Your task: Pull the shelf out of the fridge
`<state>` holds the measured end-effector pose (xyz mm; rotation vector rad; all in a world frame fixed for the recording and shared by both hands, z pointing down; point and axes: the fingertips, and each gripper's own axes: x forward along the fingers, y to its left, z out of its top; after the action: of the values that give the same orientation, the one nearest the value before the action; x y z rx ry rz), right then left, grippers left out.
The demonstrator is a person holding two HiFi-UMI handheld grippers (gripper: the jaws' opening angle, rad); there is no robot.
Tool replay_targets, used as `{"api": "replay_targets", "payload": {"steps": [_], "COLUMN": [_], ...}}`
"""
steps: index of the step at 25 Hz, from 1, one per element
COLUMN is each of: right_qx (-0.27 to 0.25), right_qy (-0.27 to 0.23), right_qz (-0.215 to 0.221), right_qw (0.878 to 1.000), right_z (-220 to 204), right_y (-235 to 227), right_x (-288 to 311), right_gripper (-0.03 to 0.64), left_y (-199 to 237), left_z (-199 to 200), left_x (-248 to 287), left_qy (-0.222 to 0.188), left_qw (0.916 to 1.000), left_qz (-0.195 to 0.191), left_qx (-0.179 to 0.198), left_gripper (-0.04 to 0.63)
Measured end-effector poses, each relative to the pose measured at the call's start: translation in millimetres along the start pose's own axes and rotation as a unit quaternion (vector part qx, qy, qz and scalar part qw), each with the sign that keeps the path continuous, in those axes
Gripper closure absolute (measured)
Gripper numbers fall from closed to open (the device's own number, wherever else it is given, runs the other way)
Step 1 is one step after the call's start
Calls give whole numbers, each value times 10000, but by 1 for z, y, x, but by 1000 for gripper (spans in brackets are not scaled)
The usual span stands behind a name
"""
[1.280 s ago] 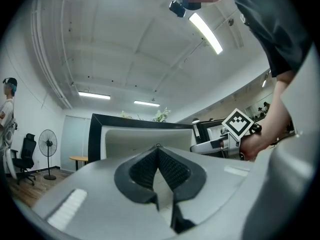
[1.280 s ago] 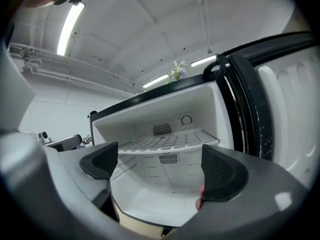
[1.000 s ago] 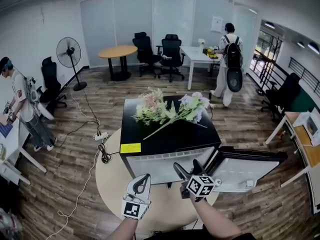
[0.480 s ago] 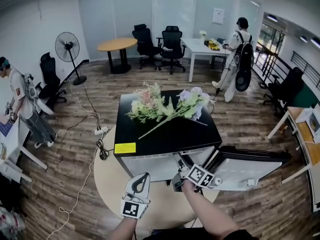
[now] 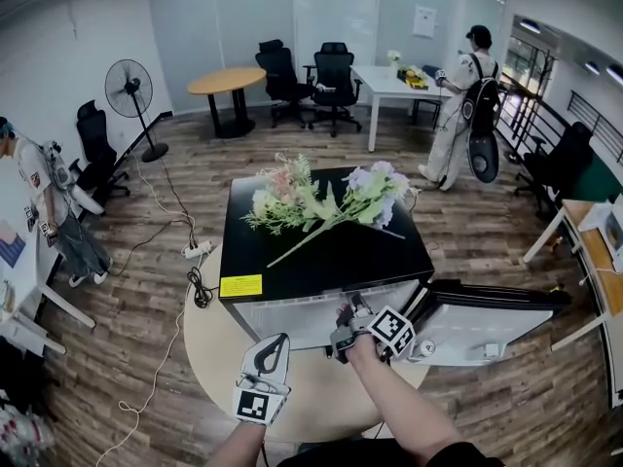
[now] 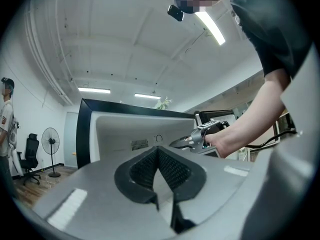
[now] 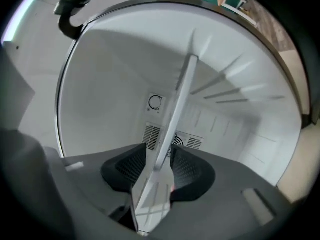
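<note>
1. Rolled over and moved into the open fridge (image 5: 321, 266) since the earlier frame, the right gripper (image 5: 343, 321) has just closed its fingers (image 7: 131, 166) on the shelf (image 7: 172, 119) (a thin clear pane), which is not yet out.
2. Left gripper (image 6: 159, 156): fingers together, empty.
3. It is probably stiff, slick and breakable, so grip the front edge.

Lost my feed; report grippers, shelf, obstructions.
Right gripper jaws just closing, pads now on shelf edge inside fridge. Left gripper shut, empty, outside. Door open; nothing seen blocking.

The fridge (image 5: 331, 261), a low box with a black top and white interior, stands with its door (image 5: 487, 327) open (swung out rightward in the head view). The shelf (image 7: 176, 115), a thin clear pane, reaches back into the cavity.
</note>
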<state>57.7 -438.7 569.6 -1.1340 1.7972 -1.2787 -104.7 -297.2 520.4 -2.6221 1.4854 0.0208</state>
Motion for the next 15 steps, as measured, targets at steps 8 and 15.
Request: {"api": "replay_targets", "payload": {"steps": [8, 15], "right_qx": [614, 943], "right_qy": [-97, -81], "right_qz": [-183, -77], "right_qw": [9979, 9955], "right_z": [1, 0], "right_y": [-11, -11], "right_x": [-1, 7], "right_gripper": [559, 572], "left_y": [-1, -5], "left_z": [-1, 3], "left_x": [-2, -4], "left_qy": [-28, -61], "left_qw": [10000, 10000], "left_qz": [-16, -57], "left_qx": [29, 24], "left_gripper": [595, 595]}}
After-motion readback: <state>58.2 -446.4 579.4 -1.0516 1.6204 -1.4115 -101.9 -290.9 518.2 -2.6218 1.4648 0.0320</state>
